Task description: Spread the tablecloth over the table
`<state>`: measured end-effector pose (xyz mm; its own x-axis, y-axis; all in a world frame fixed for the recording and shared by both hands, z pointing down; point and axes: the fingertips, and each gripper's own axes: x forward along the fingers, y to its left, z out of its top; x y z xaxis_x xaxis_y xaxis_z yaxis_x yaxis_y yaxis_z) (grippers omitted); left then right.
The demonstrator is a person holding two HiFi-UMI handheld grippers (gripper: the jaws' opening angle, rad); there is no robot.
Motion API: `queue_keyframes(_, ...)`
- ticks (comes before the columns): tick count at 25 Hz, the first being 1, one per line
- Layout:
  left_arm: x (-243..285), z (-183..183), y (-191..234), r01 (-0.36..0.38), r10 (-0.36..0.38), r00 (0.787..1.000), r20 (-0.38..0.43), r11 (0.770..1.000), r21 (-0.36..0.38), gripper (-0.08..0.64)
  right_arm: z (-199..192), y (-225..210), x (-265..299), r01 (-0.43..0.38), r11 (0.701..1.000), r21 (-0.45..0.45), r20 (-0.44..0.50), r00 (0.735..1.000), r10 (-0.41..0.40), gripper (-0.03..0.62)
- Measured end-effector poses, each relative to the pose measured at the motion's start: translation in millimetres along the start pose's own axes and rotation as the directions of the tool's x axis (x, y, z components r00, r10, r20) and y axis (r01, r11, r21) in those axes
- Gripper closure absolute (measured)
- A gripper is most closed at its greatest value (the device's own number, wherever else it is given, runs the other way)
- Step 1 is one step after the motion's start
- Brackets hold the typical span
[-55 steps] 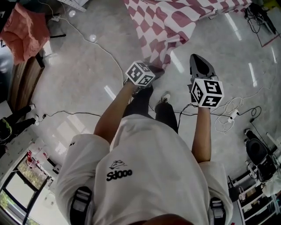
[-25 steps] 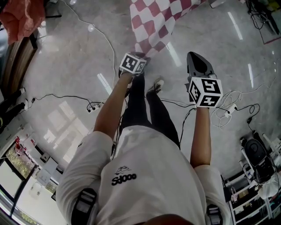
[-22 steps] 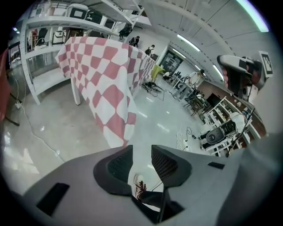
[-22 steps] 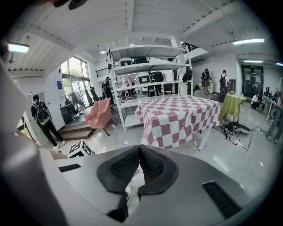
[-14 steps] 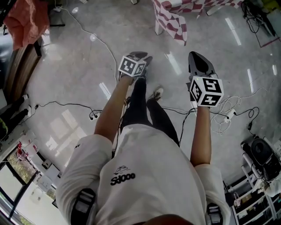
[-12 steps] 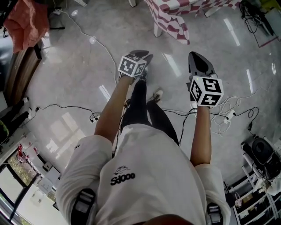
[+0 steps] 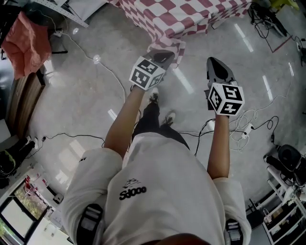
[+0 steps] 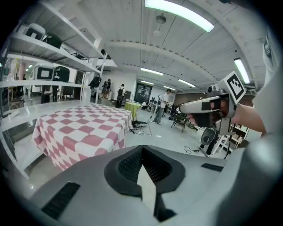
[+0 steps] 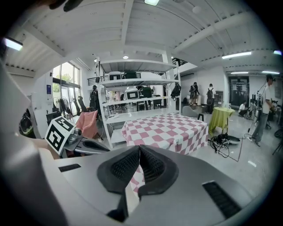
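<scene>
Tablecloth [image 7: 191, 14] edges hang down; open floor [image 7: 71, 95] around, w/ cables [image 7: 246, 129].

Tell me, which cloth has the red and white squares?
The tablecloth in front of the shelves. The yellow-green cloth far off and the pink cloth at the left are both plain, with no squares.

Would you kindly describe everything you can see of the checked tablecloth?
The tablecloth is thin fabric in red-and-white checks. It lies draped over a rectangular table that it hides, its top flat and smooth, its sides hanging toward the floor with soft folds at the near corner. Nothing lies on top of it.
</scene>
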<state>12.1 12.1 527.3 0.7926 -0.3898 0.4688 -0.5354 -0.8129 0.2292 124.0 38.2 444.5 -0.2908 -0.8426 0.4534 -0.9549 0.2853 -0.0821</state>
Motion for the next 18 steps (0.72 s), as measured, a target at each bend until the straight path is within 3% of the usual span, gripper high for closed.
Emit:
queue_keyframes(5, 15.0, 51.5, 22.6, 0.041, -0.043, 0.998, 0.036, 0.997, 0.069, 0.532, 37.2, -17.0, 27.9, 0.047, 0.999, 0.009, 0.014, 0.999, -0.047, 0.569)
queue_keyframes(12, 46.3, 91.3, 52.1, 0.058, -0.064, 0.996, 0.057, 0.994, 0.097, 0.531, 64.8, -50.6, 66.6, 0.099, 0.995, -0.002, 0.014, 0.995, -0.099, 0.568)
queue_keyframes(16, 73.5, 97.0, 66.2, 0.053, -0.056, 0.998, 0.041, 0.994, 0.091, 0.531, 61.4, -83.8, 94.8, 0.078, 0.997, 0.03, -0.005, 0.997, -0.077, 0.565)
queue_keyframes(18, 89.1, 100.6, 71.9, 0.049, -0.052, 0.998, 0.038, 0.995, 0.086, 0.531, 56.0, -102.5, 112.7, 0.053, 0.998, 0.046, -0.02, 0.998, -0.052, 0.529)
